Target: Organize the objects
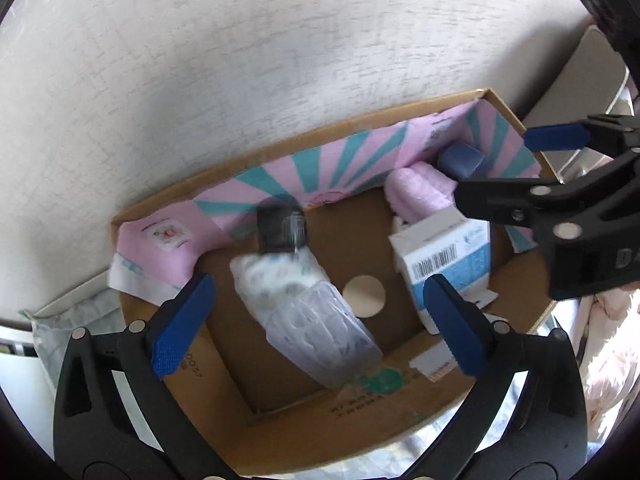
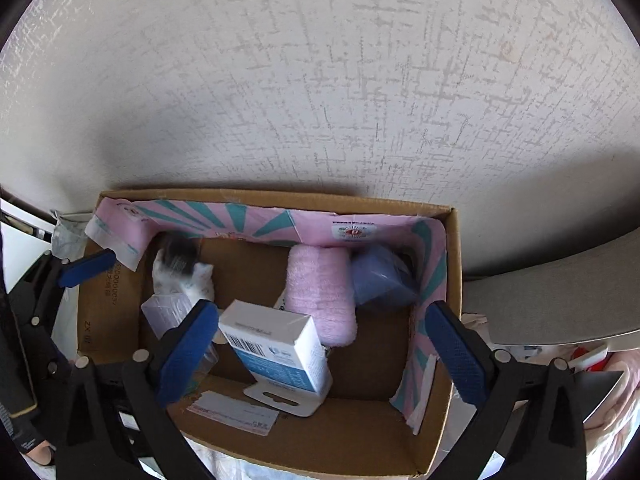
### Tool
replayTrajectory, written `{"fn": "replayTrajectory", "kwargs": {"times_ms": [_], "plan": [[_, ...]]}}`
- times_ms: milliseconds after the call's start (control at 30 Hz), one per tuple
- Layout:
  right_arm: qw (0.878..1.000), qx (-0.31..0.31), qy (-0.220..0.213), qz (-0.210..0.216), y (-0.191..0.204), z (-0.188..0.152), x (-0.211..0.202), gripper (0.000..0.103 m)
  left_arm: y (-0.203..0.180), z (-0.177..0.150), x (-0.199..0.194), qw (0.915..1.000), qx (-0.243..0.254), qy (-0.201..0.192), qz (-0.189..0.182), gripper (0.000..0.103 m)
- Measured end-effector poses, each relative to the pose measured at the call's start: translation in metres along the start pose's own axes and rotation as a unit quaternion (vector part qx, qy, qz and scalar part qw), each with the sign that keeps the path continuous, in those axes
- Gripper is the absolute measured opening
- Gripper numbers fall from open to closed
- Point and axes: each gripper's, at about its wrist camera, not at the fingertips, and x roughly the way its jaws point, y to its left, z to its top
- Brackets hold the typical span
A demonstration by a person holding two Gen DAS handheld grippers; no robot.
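Left wrist view: both grippers, left [image 1: 320, 320] & right [image 2: 324, 354], hung open, empty over cardboard box [image 1: 280, 432]. Best approach: descend straight, avoid knocking the bottle [image 1: 304, 312].

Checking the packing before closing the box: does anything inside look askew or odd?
The white-and-blue carton sits tilted, leaning on the pink roll rather than flat. The pink liner sags loose off the right wall of the box.

Black tongs [image 1: 320, 324], blue textured pads [image 1: 182, 322], silver screws.
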Motion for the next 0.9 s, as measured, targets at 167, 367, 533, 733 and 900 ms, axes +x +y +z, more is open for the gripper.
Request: {"fn": "replayTrajectory", "kwargs": {"times_ms": [167, 367, 533, 733, 900], "plan": [[1.0, 0.005, -0.001, 0.003, 0.003, -0.003, 0.0, 0.103, -0.004, -0.001, -0.001, 1.0, 0.002, -0.002, -0.004, 0.103], [1.0, 0.008, -0.007, 0.006, 0.002, -0.003, -0.007, 0.103, -0.006, -0.001, -0.014, 0.9999, -0.001, -0.014, -0.002, 0.103], [1.0, 0.007, -0.014, 0.005, 0.003, -0.002, -0.019, 0.103, -0.001, 0.001, -0.024, 0.9996, -0.008, -0.025, -0.006, 0.103], [0.999, 0.017, -0.037, 0.001, 0.008, -0.002, -0.043, 0.103, -0.001, 0.0, -0.042, 0.9991, -0.011, -0.042, 0.0, 0.103], [0.997, 0.004, -0.08, -0.001, 0.023, -0.003, -0.086, 0.103, 0.006, -0.007, -0.076, 0.9972, -0.026, -0.07, 0.001, 0.103]]}}
